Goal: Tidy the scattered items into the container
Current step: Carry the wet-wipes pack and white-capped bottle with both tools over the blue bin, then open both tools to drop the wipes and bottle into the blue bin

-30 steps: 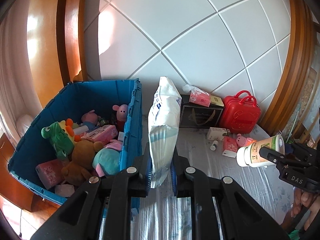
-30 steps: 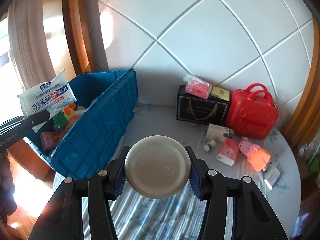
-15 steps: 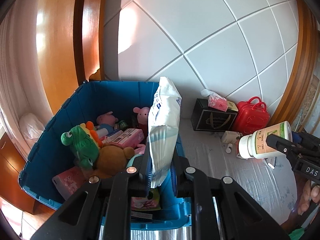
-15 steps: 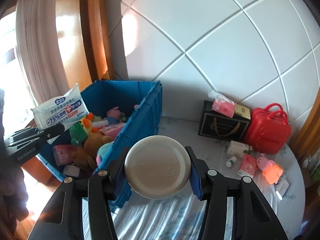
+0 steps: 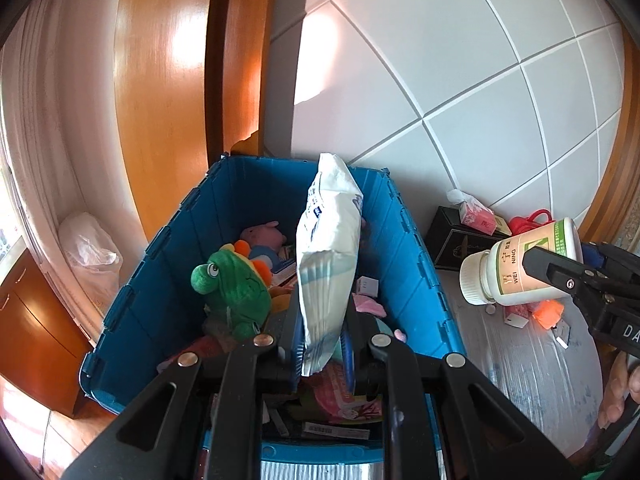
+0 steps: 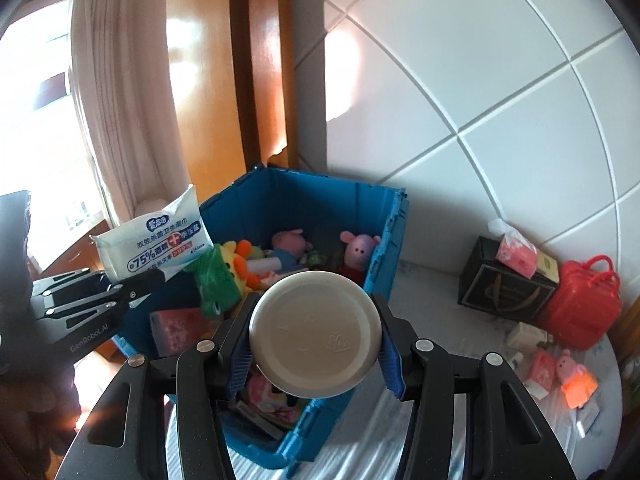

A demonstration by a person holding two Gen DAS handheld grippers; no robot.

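Over the blue bin [image 5: 404, 248], in the left wrist view: left tongs [image 5: 322, 340] clenched on a white wipes pack [image 5: 330, 264], held upright on edge above the bin's inside. Below and beside the pack, a green frog toy [image 5: 234, 292] leaning on the pile, with a pink pig toy [image 5: 262, 234] further back near the far wall. Off to the right, right tongs [image 5: 560, 276] gripping a white pill bottle [image 5: 516, 272], lying sideways with its cap toward the bin, outside the bin's right wall and above the worktop [image 5: 532, 380]. Behind the bottle, a black box [image 5: 456, 242] with a pink tissue pack [image 5: 476, 216] on top.

From the right wrist view: right tongs [image 6: 314, 346] closed on the pill bottle [image 6: 314, 334], round base facing the camera, hanging over the near right corner of the bin [image 6: 388, 240]. At far left, left tongs [image 6: 158, 278] pinching the wipes pack [image 6: 154, 246] by its lower edge, above the bin's left side. Inside the bin, frog toy [image 6: 218, 284] and two pig toys at the back, one of them [image 6: 358, 246] against the right wall. On the worktop [image 6: 424, 288] well apart from the bin: black box [image 6: 500, 284], red case [image 6: 582, 312], small pig toy [image 6: 574, 378], a few small boxes.
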